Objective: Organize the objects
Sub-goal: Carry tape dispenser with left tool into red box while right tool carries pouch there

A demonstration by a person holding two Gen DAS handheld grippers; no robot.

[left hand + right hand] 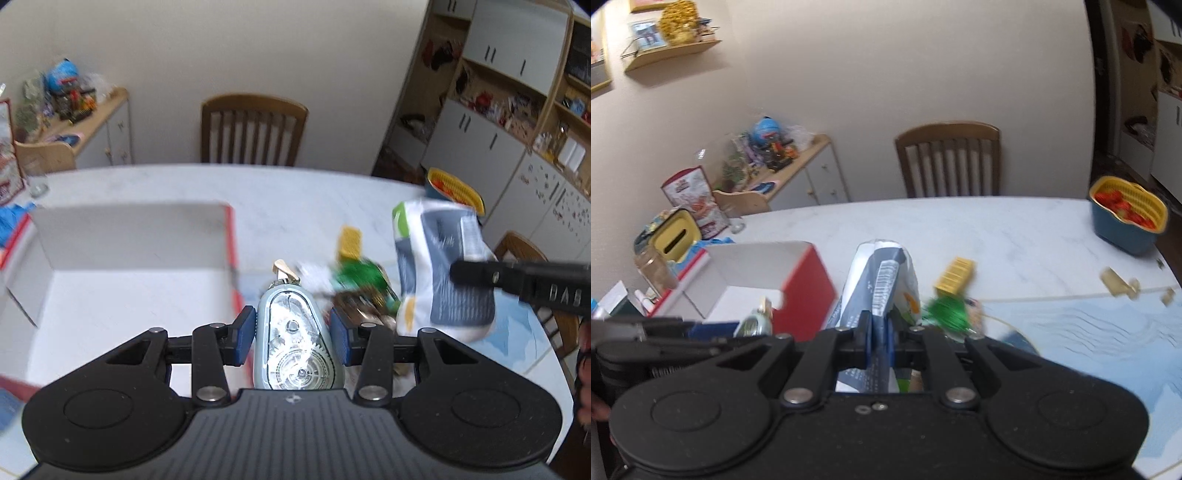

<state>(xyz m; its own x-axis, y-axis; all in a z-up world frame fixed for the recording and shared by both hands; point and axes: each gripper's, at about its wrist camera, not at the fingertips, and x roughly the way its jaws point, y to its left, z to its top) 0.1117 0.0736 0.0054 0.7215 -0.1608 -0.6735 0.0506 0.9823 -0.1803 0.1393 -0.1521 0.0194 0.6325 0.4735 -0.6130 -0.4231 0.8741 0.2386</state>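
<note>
My left gripper (292, 334) is shut on a pale blue correction-tape dispenser (293, 339) with clear gears, held above the table just right of the open red-and-white cardboard box (129, 236). My right gripper (880, 341) is shut on a white and grey-blue packet (882, 280), held above the table. That packet also shows in the left wrist view (439, 266), with the right gripper's black finger across it. The dispenser shows in the right wrist view (755, 321) beside the box (764, 269). A yellow block (955, 278), a green spool (947, 312) and small clutter lie on the table.
A blue basket with a yellow insert (1126, 218) stands at the table's far right. Beige clips (1119, 284) lie near a blue placemat (1089, 332). A jar (655, 271) and a yellow tissue box (676, 236) stand left of the box. A wooden chair (949, 162) is behind the table.
</note>
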